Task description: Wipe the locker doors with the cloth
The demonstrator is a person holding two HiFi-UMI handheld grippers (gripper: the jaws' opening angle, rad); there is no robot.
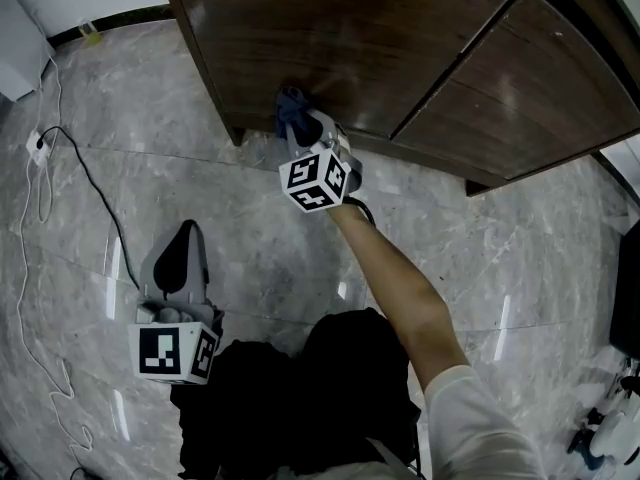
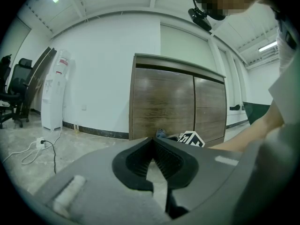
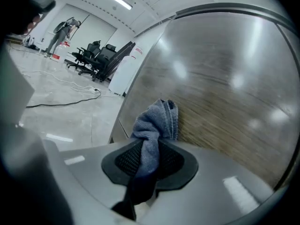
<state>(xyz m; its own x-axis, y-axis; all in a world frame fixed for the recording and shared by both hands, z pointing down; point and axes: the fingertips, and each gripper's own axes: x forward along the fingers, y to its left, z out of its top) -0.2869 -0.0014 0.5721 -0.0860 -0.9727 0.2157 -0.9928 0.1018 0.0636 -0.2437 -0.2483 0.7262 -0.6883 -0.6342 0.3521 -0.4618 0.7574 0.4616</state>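
Two wood-grain locker doors counted. One grey-blue cloth, clamped between jaws of right gripper, against left door's lower edge. Left gripper jaws closed, empty, well apart at near left. Red label on water dispenser too small to read.

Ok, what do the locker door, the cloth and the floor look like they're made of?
The locker door: dark wood or wood-look laminate, semi-gloss; grain lines and soft light reflections show.
The cloth: grey-blue terry or microfibre, matte; fuzzy nap, soft folds.
The floor: polished stone or marble-look tile; grey veining, joint lines, glossy streaks.
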